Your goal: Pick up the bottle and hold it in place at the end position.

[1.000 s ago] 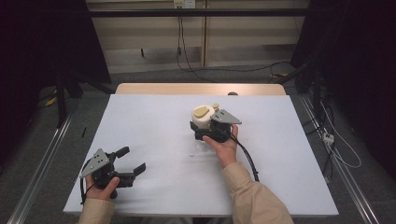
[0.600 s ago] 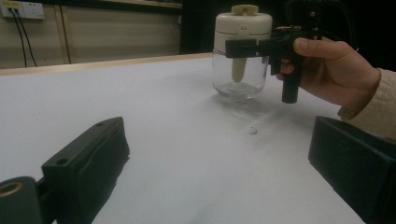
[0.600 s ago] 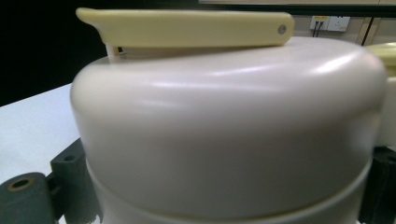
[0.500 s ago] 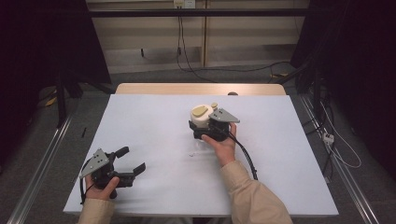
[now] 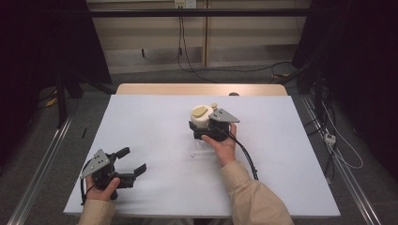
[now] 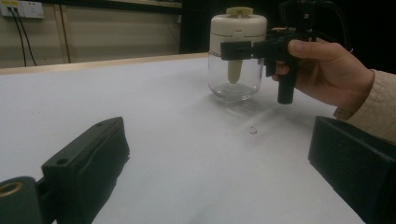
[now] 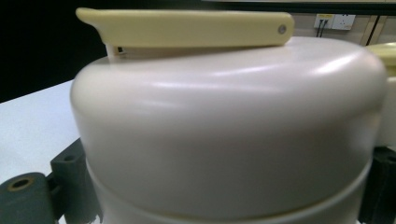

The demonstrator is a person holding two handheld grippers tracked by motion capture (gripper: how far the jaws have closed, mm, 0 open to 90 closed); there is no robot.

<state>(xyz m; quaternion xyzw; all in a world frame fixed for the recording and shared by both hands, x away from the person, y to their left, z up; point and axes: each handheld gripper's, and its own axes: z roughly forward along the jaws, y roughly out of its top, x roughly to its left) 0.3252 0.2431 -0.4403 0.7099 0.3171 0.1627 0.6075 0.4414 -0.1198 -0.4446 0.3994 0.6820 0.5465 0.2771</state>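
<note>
At the lower left of the high view the left gripper (image 5: 126, 164) rests on the table (image 5: 155, 122) with jaws apart and empty. Right of centre, the upright jar (image 5: 202, 120) stands clamped around its cream lid by the right gripper (image 5: 206, 129), the nearer one. Neither has visibly moved since the earlier frames.

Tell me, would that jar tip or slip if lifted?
The jar looks empty, so probably light. Its clear body seems smooth, perhaps glass: likely slippery and breakable. The broad lid makes it somewhat top-heavy, yet the right gripper clasps it up near the lid, which should limit tipping.
</note>
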